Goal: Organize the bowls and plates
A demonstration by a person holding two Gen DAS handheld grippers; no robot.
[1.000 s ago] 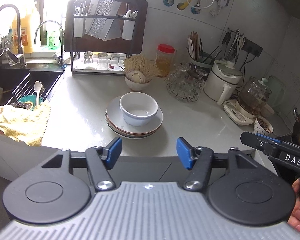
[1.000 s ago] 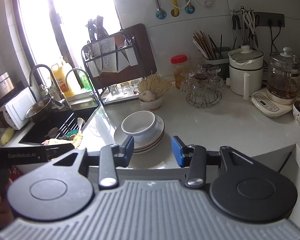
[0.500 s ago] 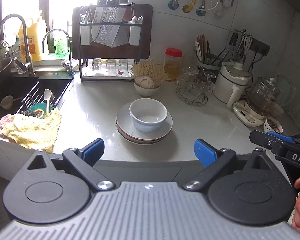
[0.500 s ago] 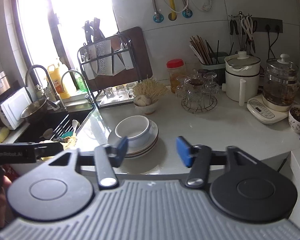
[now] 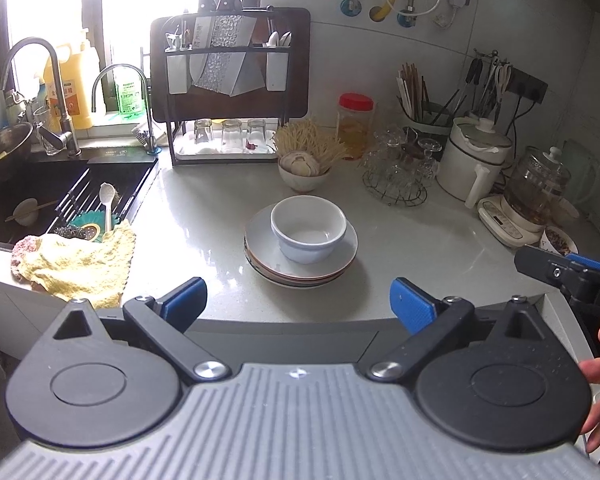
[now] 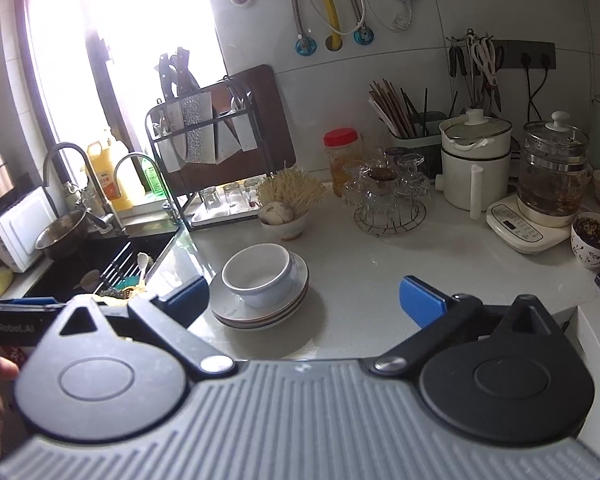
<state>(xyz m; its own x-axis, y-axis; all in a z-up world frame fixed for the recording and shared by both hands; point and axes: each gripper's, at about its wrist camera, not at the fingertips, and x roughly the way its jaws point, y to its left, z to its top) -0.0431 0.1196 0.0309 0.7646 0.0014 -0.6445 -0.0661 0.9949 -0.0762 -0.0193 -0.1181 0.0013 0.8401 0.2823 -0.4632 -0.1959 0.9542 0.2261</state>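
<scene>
Above the counter (image 5: 204,240), both grippers' fingers (image 5: 184,304) spread wide, empty.

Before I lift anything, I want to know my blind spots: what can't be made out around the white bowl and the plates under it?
- Stack of plates: exact count unclear in both views; only thin rim edges show, the white ceramic bowl covers the top.
- Stack's left edge: right wrist view, hidden behind the right claw's blue finger.
- Bowl's underside: hidden by its own wall.
- Counter edge nearest the left claw: covered by the claw body.
</scene>
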